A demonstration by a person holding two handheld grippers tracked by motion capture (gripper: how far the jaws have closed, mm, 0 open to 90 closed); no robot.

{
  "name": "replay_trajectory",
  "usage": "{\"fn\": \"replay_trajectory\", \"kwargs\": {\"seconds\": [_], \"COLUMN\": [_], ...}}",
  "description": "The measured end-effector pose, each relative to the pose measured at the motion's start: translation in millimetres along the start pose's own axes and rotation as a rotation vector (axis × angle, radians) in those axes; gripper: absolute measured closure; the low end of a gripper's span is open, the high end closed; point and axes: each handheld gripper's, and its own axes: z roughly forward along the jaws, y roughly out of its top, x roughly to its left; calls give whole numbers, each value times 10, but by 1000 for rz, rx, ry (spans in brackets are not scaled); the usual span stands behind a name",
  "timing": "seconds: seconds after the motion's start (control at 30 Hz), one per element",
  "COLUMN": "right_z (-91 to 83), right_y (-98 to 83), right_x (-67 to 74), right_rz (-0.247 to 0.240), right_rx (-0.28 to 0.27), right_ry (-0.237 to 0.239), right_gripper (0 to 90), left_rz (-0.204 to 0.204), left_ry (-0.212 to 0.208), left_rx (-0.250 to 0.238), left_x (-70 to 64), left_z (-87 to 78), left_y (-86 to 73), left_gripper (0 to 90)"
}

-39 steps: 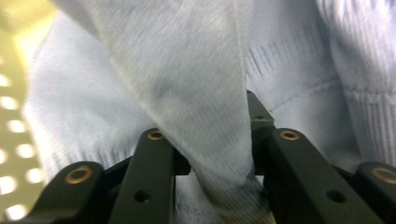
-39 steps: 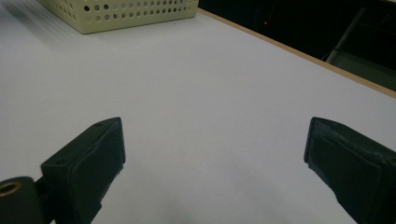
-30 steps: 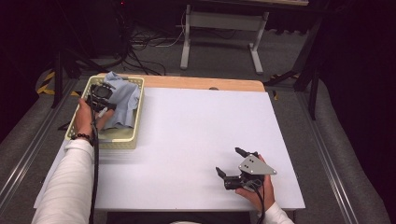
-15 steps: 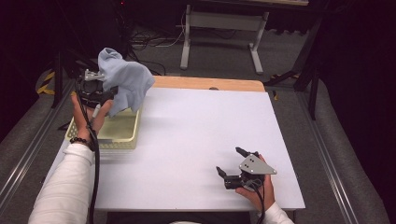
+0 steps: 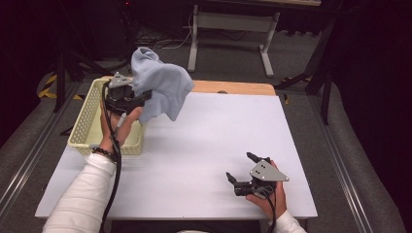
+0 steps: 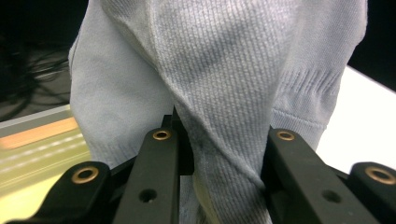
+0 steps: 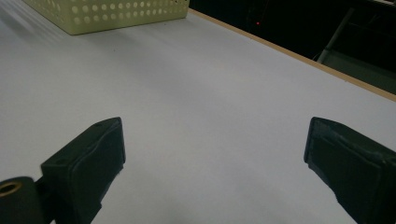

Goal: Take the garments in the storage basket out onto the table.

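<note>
Having risen from the basket (image 5: 85, 127) at far left, the left gripper (image 5: 141, 99) stays clamped on the blue cloth (image 5: 163, 87), now hanging clear for transfer; the right gripper (image 5: 239, 167) rests wide open and empty.

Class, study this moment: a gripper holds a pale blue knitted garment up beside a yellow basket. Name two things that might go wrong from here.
1. The left gripper pinches only one fold of the garment, so the knit may slip free.
2. The hanging cloth is close to the basket rim and might snag or drag it. The right gripper rests open, too far off to help.
</note>
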Motion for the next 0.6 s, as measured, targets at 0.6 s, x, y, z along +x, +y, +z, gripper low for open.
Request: {"fn": "replay_trajectory", "kwargs": {"seconds": [0.6], "right_z": [-26], "right_y": [7], "right_x": [-21], "right_rz": [2], "right_rx": [-12], "right_ry": [-7], "right_gripper": [65], "left_rz": [152], "left_ry": [-216], "left_rx": [134], "left_x": [-1009], "left_z": [401], "left_y": [-309], "left_gripper": [732]}}
